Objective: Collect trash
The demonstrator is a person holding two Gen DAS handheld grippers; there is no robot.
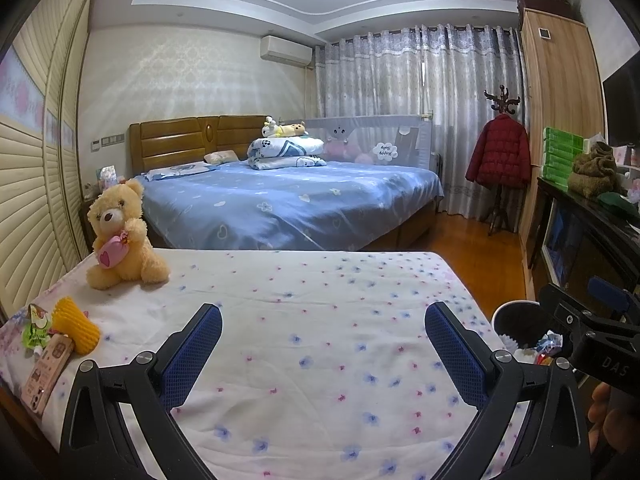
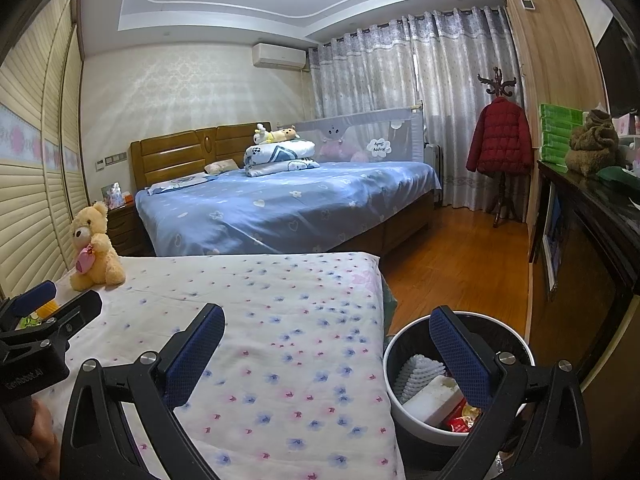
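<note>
My left gripper [image 1: 323, 320] is open and empty above the floral bed sheet [image 1: 320, 320]. At the sheet's left edge lie a yellow foam fruit net [image 1: 76, 326], a green wrapper [image 1: 36, 330] and a pink box [image 1: 44, 376]. My right gripper [image 2: 326, 322] is open and empty, its right finger over the white trash bin [image 2: 400, 404] beside the bed. The bin holds a white foam net [image 2: 416, 372], a white box [image 2: 432, 398] and a red wrapper [image 2: 460, 420]. The bin also shows in the left wrist view [image 1: 516, 320].
A yellow teddy bear [image 1: 120, 236] sits at the sheet's far left corner. A blue bed [image 1: 288, 208] lies beyond. A wooden floor [image 2: 460, 264], a dark cabinet [image 2: 592, 240] and a coat stand with a red jacket [image 2: 500, 140] are on the right.
</note>
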